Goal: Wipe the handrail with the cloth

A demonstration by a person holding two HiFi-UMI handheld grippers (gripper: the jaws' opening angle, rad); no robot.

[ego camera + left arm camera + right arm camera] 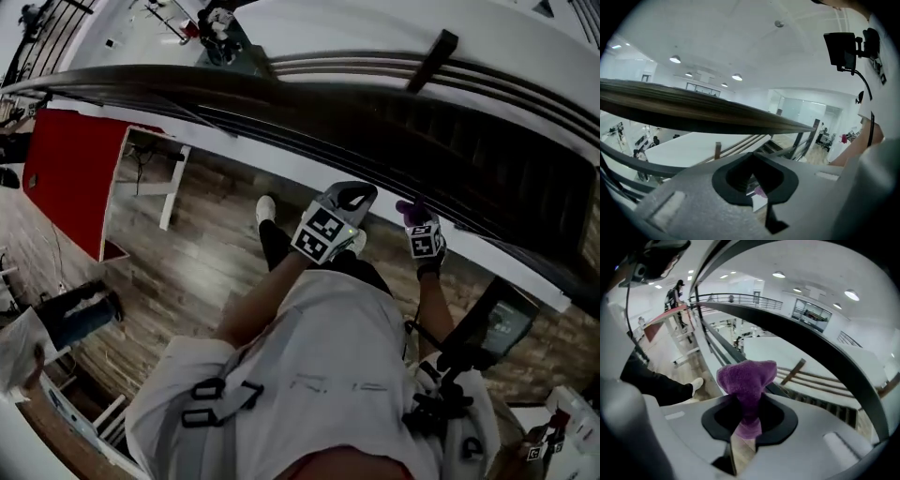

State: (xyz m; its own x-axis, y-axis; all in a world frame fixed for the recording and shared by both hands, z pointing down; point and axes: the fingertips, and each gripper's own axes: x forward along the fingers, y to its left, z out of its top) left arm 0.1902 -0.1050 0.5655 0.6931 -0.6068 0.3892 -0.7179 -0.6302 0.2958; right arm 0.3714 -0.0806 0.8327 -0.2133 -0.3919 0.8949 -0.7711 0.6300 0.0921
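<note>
We are clamping the cloth (pixel 747 378) tight in the right gripper (pixel 746 416), near the handrail (pixel 811 345) at twelve o'clock, with the left gripper (pixel 751 183) closed and empty, so wiping seems unstarted.

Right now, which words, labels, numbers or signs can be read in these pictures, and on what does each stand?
No text can be read in any view.
The left gripper and the right gripper bear only square black-and-white patterns, no letters.
Faint print on the person's shirt: too blurred to read.
</note>
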